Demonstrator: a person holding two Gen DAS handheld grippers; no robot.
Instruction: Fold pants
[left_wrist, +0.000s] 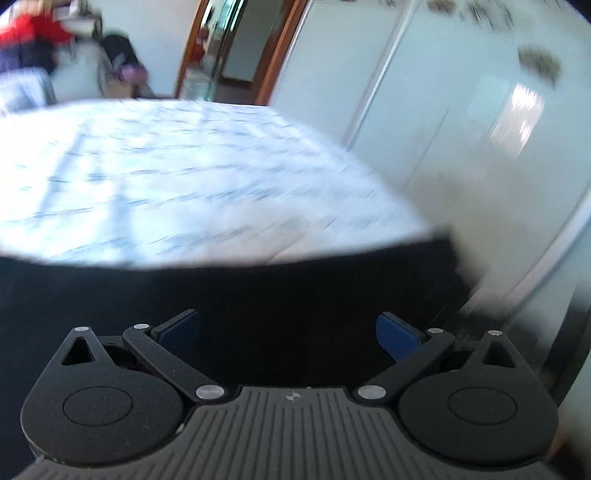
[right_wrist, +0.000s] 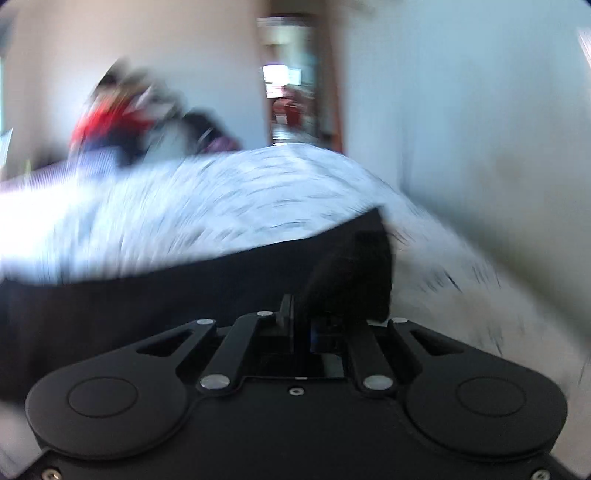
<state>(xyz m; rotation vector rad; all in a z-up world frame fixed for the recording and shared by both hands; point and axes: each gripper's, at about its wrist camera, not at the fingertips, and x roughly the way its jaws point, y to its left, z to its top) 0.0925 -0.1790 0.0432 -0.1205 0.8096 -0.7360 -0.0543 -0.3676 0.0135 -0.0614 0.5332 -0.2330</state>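
- Black pants (left_wrist: 229, 295) lie spread flat on the bed (left_wrist: 166, 177), a plain dark sheet of cloth with a pretty straight far edge in both views.
- Bedsheet looks white with small dark marks, all smeared by motion blur.
- Left gripper (left_wrist: 288, 332) is spread wide over the pants, blue pads (left_wrist: 393, 338) well apart, nothing between them.
- Right gripper (right_wrist: 301, 328) is pinched tight on a bunched-up fold of the pants near their right corner.
- Beyond the pants there's lots of bare sheet; pale wardrobe doors (left_wrist: 424, 110) and a doorway (right_wrist: 291, 96) sit off to the far side.
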